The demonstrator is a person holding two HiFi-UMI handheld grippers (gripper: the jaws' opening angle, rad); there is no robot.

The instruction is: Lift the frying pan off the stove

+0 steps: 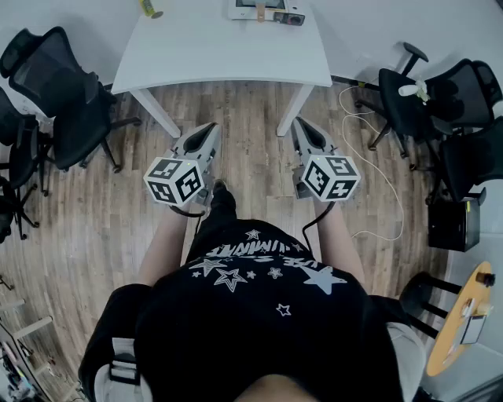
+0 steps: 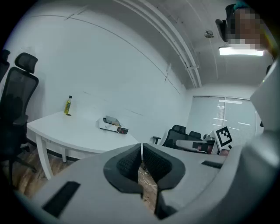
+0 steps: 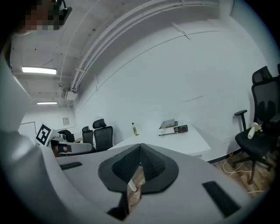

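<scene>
No frying pan or stove shows clearly in any view. A white table (image 1: 220,55) stands ahead of me, and at its far edge lies a flat white device (image 1: 267,11) with a dark end. That device (image 2: 113,125) also shows in the left gripper view, and the same device (image 3: 173,127) in the right gripper view. My left gripper (image 1: 211,127) and right gripper (image 1: 301,123) hang side by side over the wood floor, short of the table. The left gripper (image 2: 141,146) is shut with nothing between its pads. The right gripper (image 3: 140,145) is likewise shut and empty.
A yellow bottle (image 1: 149,9) stands on the table's far left corner. Black office chairs (image 1: 55,86) crowd the left, and more chairs (image 1: 440,102) the right. A white cable (image 1: 385,165) trails over the floor by a black box (image 1: 456,224). A round wooden table (image 1: 464,314) sits at the right.
</scene>
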